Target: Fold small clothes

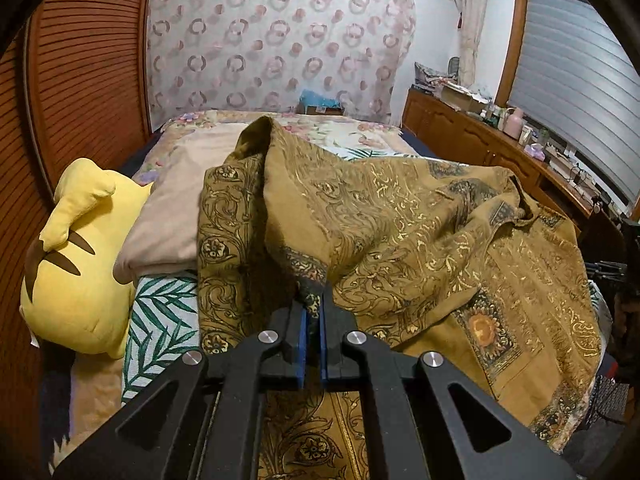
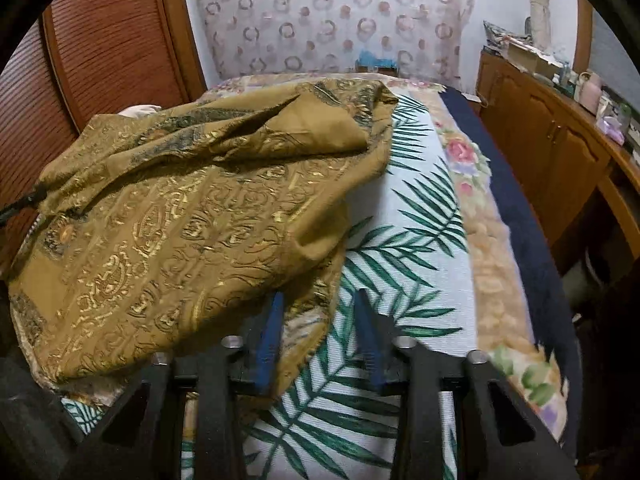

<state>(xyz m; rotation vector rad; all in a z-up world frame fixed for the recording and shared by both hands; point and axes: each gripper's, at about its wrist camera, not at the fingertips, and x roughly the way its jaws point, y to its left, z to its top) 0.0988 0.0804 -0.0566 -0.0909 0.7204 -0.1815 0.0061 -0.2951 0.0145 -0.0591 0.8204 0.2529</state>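
An ochre garment with gold scroll print [image 1: 400, 232] lies rumpled on the bed, one part raised in a peak. My left gripper [image 1: 313, 300] is shut on a dark-patterned fold of it, the cloth pinched between the blue pads. In the right wrist view the same garment [image 2: 180, 220] covers the left half of the bed. Its near hem drapes over the left finger [image 2: 274, 320] of my right gripper [image 2: 318, 298]. The right jaws stand apart over the palm-leaf bedcover [image 2: 420, 240], with only the hem's edge lying in the gap and no pad pressing on it.
A yellow plush toy [image 1: 76, 272] and a beige pillow [image 1: 176, 208] lie left of the garment. A slatted wooden door [image 1: 80, 80] stands on the left. A wooden dresser [image 2: 552, 140] crowded with small items runs along the right, beyond a dark blue strip of the bed's edge.
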